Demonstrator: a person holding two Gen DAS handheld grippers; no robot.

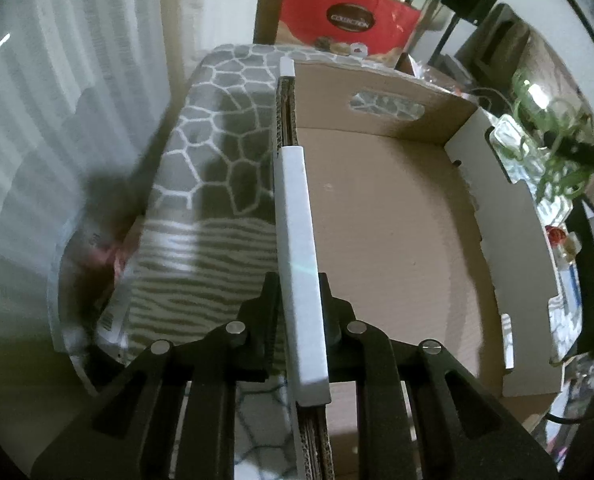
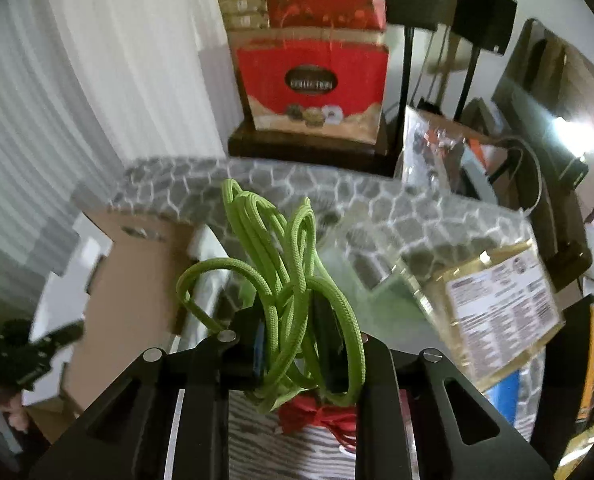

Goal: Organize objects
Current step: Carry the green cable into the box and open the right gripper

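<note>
a shallow cardboard box point(image 1: 397, 240) lay on a grey patterned blanket point(image 1: 217, 152), its floor bare. the left gripper point(image 1: 299, 300) was pinched tight on the box's near wall, along the white strip point(image 1: 297, 240) capping that edge. past the far wall stood a red carton point(image 1: 345, 20), and a leafy plant point(image 1: 553, 152) crowded the box's right side.

the right gripper point(image 2: 293, 336) was pinching a bundle of green cord point(image 2: 293, 272), its loops sticking up between the fingers, above the blanket and to the right of the box. a red ribbon point(image 2: 325, 416) lay just below it. a gold packet with a printed label point(image 2: 501, 312) sat near on the right, with a clear bag point(image 2: 437, 148) beyond.

a white curtain point(image 2: 77, 100) closed off the left side; stacked boxes and black stands filled the back.
</note>
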